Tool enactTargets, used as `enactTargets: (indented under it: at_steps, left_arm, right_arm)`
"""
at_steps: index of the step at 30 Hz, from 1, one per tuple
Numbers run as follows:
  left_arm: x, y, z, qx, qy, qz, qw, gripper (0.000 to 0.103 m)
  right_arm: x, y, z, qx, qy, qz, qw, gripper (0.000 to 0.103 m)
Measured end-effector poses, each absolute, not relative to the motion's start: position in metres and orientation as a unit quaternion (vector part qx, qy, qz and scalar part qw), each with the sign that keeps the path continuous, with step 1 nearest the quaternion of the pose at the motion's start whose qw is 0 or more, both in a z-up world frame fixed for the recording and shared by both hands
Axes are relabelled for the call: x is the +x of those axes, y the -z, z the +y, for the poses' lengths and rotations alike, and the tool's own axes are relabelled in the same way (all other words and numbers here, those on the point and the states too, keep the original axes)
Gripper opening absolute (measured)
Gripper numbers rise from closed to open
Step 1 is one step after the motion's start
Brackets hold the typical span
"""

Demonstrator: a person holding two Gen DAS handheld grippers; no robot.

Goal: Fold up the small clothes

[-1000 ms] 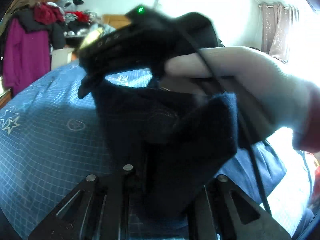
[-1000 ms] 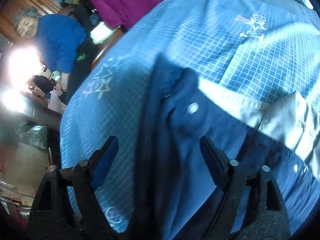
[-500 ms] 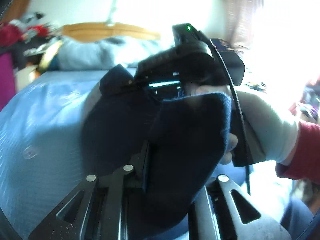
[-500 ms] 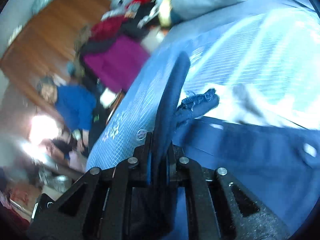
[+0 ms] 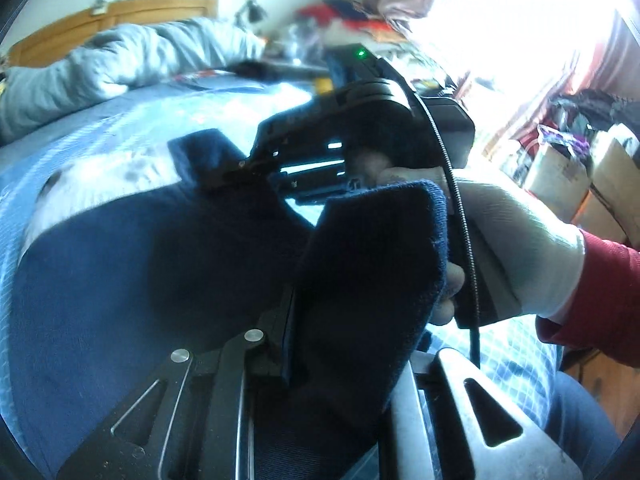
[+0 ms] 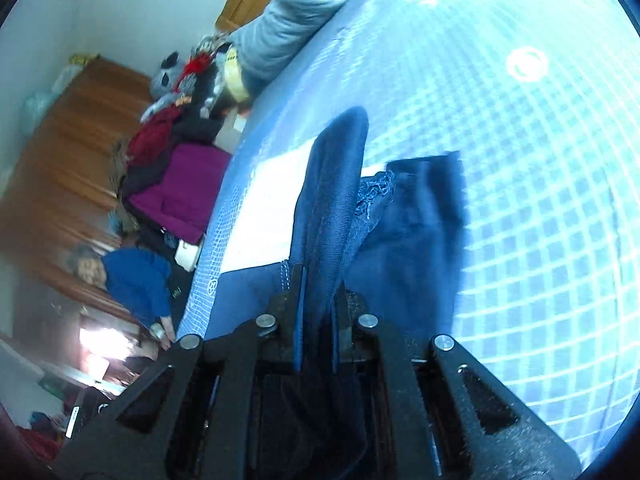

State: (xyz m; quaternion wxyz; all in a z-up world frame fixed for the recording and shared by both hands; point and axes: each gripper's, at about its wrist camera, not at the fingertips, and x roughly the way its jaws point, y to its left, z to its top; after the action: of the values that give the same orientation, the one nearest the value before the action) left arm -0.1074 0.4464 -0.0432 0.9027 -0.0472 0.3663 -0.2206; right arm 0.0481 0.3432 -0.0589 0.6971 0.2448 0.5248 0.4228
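The right gripper's fingers (image 6: 298,320) were clamped flat on a doubled edge of the navy garment (image 6: 332,216), which stood up from the pinch as a narrow ridge; a second earlier these same fingers had been spread wide over the cloth without touching it, and half a second earlier they had only just closed. The left gripper (image 5: 344,364) was likewise shut on a thick fold of the same navy garment (image 5: 372,272), as it had been through the whole second, though its right finger was hidden behind the fold. So the change was that both grippers had a hold, and the garment could be carried as a flap instead of dragged.

Just beyond the left gripper's fold, the right gripper (image 5: 240,170) showed in the left wrist view, held by a white-gloved hand (image 5: 520,248) with a red sleeve (image 5: 600,296), and pinching a corner of the garment that poked up past its tip. Most of the garment lay spread on the blue checked bedsheet (image 6: 520,240) below and to the left of that gripper. A frayed hem and a darker flap lay right of the pinched ridge in the right wrist view, with a white cloth (image 6: 276,208) to its left.

The two pinches looked close together, so I judged the fold to be mid-way: the lifted edge not yet laid over the rest.

Far beyond the garment lay a grey quilted coat (image 5: 128,60) against the wooden headboard (image 5: 120,12); off the bed's edge, a magenta coat (image 6: 180,192) and a person in a blue top (image 6: 136,280).
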Motion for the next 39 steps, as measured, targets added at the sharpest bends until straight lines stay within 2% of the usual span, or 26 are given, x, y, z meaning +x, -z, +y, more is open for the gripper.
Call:
enactTargets:
  at_steps: [4,6,9,11,12,13,17,21,23,28,30,32,33,38,39]
  left_arm:
    - [-0.105,0.061,0.424,-0.04,0.225,0.395,0.89,0.023]
    - [-0.1,0.073,0.422,-0.038,0.217,0.414,0.883,0.026]
    - [-0.097,0.064,0.412,-0.032,0.218,0.416,0.882,0.033]
    - [-0.109,0.056,0.405,-0.014,0.225,0.415,0.881,0.037]
    - [-0.12,0.05,0.403,-0.005,0.233,0.412,0.881,0.043]
    - [-0.135,0.045,0.403,0.002,0.239,0.41,0.88,0.045]
    - [-0.196,0.036,0.424,-0.015,0.227,0.413,0.882,0.046]
    - [-0.241,0.035,0.466,-0.049,0.172,0.421,0.89,0.046]
    - [-0.257,0.043,0.485,-0.068,0.135,0.428,0.891,0.046]
    - [-0.267,0.059,0.517,-0.086,0.054,0.434,0.895,0.046]
    - [-0.263,0.06,0.52,-0.081,0.04,0.428,0.899,0.046]
    - [-0.255,0.06,0.522,-0.07,0.031,0.42,0.904,0.051]
    - [-0.245,0.064,0.522,-0.062,0.028,0.424,0.903,0.052]
    - [-0.202,0.072,0.527,-0.019,-0.005,0.418,0.908,0.052]
    - [-0.201,0.068,0.528,-0.003,-0.01,0.406,0.914,0.056]
  right_arm:
    - [0.06,0.089,0.334,0.245,-0.416,0.557,0.676,0.011]
    - [0.064,0.095,0.337,0.243,-0.423,0.559,0.671,0.009]
    - [0.066,0.093,0.335,0.252,-0.429,0.566,0.658,0.014]
    - [0.059,0.085,0.33,0.243,-0.431,0.57,0.656,0.023]
    - [0.053,0.078,0.326,0.235,-0.435,0.569,0.657,0.034]
    - [0.044,0.07,0.32,0.223,-0.44,0.565,0.662,0.042]
    - [0.005,0.039,0.288,0.169,-0.431,0.542,0.701,0.047]
    - [-0.05,0.014,0.268,0.16,-0.447,0.509,0.718,0.054]
    - [-0.074,0.018,0.269,0.149,-0.448,0.511,0.718,0.057]
    - [-0.088,0.042,0.284,0.12,-0.433,0.527,0.722,0.058]
    - [-0.083,0.047,0.282,0.134,-0.429,0.525,0.723,0.055]
    - [-0.079,0.05,0.283,0.137,-0.43,0.529,0.719,0.027]
    - [-0.077,0.051,0.284,0.135,-0.429,0.529,0.72,0.006]
    - [-0.068,0.049,0.258,0.151,-0.407,0.511,0.742,0.0]
    - [-0.067,0.056,0.253,0.152,-0.401,0.517,0.741,0.0]
